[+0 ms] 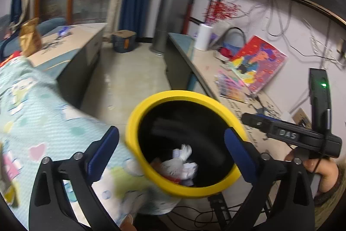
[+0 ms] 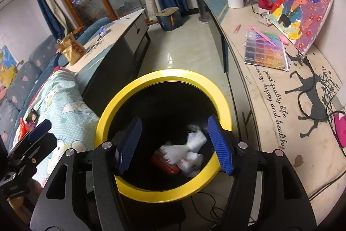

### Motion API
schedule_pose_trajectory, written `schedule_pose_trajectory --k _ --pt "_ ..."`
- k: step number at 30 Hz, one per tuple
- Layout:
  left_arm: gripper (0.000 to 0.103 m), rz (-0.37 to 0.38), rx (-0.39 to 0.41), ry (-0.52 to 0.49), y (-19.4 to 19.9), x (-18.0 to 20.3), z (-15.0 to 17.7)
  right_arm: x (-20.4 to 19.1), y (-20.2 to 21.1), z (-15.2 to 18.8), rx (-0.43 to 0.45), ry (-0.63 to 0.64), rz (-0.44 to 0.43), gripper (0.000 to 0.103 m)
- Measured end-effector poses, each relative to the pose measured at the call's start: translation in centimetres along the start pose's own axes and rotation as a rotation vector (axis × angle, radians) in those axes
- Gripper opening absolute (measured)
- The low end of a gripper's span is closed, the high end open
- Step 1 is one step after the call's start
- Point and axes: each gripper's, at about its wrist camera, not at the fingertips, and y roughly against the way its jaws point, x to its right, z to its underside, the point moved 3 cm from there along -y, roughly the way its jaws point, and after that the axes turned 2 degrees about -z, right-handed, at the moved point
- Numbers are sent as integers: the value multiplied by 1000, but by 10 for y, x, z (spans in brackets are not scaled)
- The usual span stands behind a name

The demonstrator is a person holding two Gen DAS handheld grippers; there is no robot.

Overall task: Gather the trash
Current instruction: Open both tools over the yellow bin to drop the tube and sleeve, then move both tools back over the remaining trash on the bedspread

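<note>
Yellow-rimmed black trash bin [image 2: 164,79] on floor between patterned bed cover [image 2: 62,105] and long surface [image 2: 266,114]. Crumpled white plastic [image 2: 190,151] and red item [image 2: 165,165] lie at bin bottom. Left gripper [image 1: 172,144] above bin, jaws wide apart, empty. Right gripper [image 2: 175,144] over bin mouth, jaws parted, gripping nothing.

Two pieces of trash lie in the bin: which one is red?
The flat red packet, at the bottom of the yellow-rimmed bin, left of and partly under the crumpled white tissue; the tissue is white.
</note>
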Motion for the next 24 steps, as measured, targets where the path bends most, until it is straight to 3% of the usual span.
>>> schedule_pose_trajectory --k 12,24 --pt "96 -111 69 69 55 -45 6 -58 20 3 58 109 -88 68" --pt "96 -232 159 83 110 -77 12 -118 35 17 74 220 -194 69"
